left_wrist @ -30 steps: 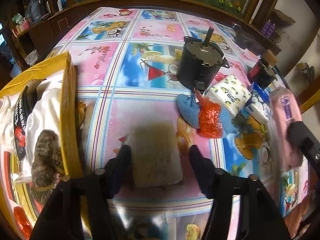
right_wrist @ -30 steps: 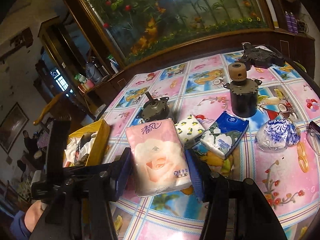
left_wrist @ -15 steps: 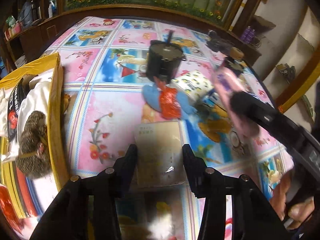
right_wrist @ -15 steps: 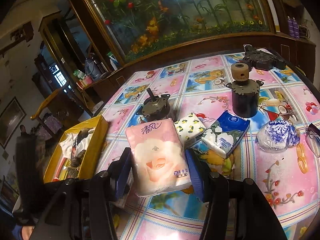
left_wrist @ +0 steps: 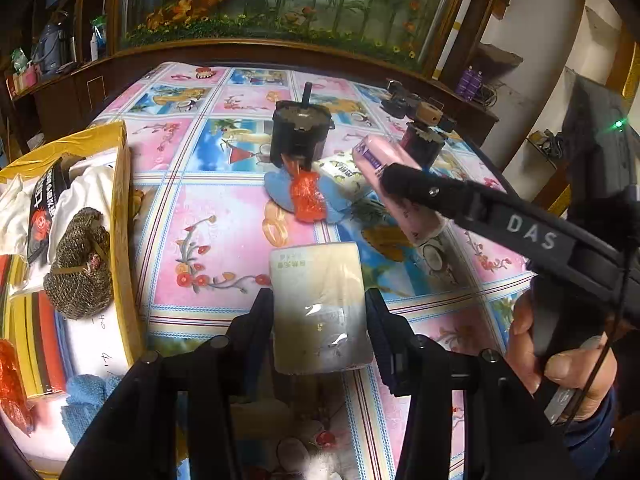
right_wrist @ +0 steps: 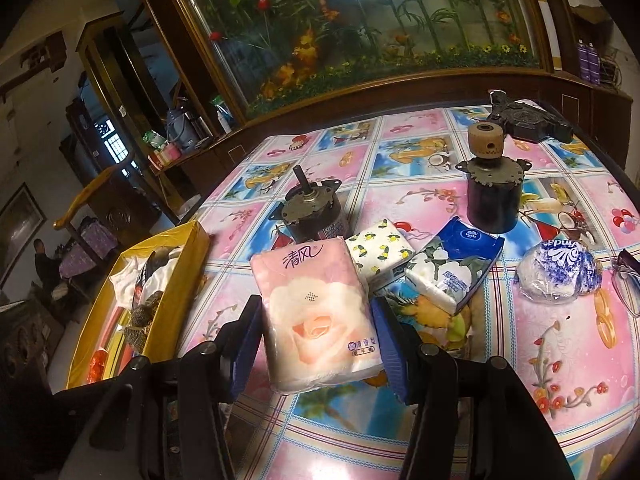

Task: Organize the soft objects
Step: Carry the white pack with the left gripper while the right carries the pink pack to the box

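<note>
- Fingers of the left gripper [left_wrist: 319,320], having just been closing, clamp a cream tissue pack [left_wrist: 320,304] above the tablecloth [left_wrist: 208,216].
- Right gripper [right_wrist: 316,330] pinches a pink rose-print tissue pack [right_wrist: 316,312].
- Farther off: lemon-print pack [right_wrist: 378,250], blue pack [right_wrist: 456,266], yellow box [right_wrist: 176,276] at left.

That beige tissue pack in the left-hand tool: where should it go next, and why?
Probably a short carry leftward, over the rim of the yellow box. The left gripper has just been closing, and its jaws now clamp the beige tissue pack. The box already holds soft things such as a white cloth, so it looks like the collecting place.
</note>
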The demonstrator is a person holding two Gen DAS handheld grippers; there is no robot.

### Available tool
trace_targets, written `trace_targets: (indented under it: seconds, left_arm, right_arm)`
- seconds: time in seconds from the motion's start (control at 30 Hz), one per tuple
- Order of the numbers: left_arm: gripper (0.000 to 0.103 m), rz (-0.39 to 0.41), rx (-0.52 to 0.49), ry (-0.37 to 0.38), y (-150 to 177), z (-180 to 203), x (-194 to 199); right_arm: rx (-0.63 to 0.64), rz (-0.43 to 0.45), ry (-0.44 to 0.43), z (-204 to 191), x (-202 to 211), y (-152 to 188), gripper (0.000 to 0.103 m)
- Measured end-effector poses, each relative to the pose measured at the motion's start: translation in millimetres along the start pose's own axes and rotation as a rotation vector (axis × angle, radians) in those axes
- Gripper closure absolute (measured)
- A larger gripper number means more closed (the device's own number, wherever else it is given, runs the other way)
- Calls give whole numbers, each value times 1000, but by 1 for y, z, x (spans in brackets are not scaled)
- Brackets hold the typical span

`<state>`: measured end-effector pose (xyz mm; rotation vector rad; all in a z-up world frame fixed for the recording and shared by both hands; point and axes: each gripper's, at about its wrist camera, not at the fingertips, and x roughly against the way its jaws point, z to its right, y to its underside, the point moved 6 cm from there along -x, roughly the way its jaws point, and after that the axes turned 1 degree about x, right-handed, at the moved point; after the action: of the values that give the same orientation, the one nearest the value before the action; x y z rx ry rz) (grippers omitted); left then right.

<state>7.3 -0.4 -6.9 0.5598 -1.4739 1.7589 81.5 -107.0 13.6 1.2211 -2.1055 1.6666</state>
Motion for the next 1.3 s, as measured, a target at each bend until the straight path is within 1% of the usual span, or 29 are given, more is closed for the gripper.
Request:
trace_targets:
  seconds: [0.37,0.67,0.9,1.0,1.3]
  left_arm:
    - [58,43,20,46,-1,-5,17]
    - [58,68,37,60,-5,-12,28]
    - [58,86,51,77,-9,-20,36]
    - [58,100,60,85,-12,-24,43]
    - [58,157,110,114,-17,-51,68]
  right_arm:
    - [26,-5,17,-3,-8,3,44]
    - [62,-3,21,-9,-10,5,44]
    - [64,-13,29,-11,-15,9,44]
    - [45,-11,22,-12,-15,10,44]
    - [46,9,8,-40,-2,16,44]
